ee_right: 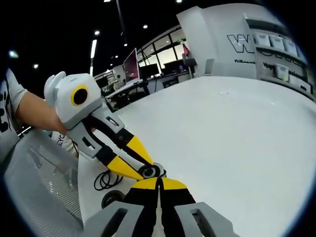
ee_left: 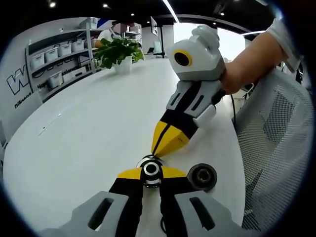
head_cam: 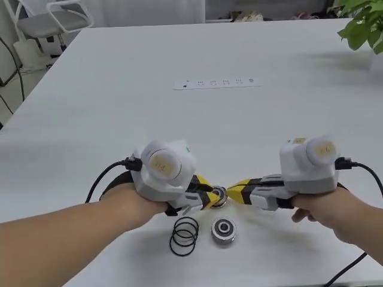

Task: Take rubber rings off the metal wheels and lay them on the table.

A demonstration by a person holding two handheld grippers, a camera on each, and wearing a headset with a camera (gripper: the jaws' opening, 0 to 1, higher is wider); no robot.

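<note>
Right, head view first: the left gripper (head_cam: 206, 198) is holding a wheel (head_cam: 219, 196) just above the tabletop (head_cam: 179, 119), and the right gripper (head_cam: 234, 191) is nosing in at it from the opposite side. Loose rings (head_cam: 184, 234) are lying just below, next to a spare wheel (head_cam: 223, 231), so I'm reading this as mid-job, with the held wheel being stripped now.

Over to the left gripper view: its fingers (ee_left: 129, 174) are pinching the wheel from both sides, closed down snug on it, and the right gripper's tip is touching the wheel's far rim.

Right gripper view now: its fingers (ee_right: 170, 185) are sitting pressed together with no gap showing, right up against the wheel. Whether they are nipping any rubber, I cannot tell.

Next move, as I'm judging it: the right tip is needing a bite on the ring's edge, then a peel away while the left is keeping the wheel steady, then down beside the other rings.
</note>
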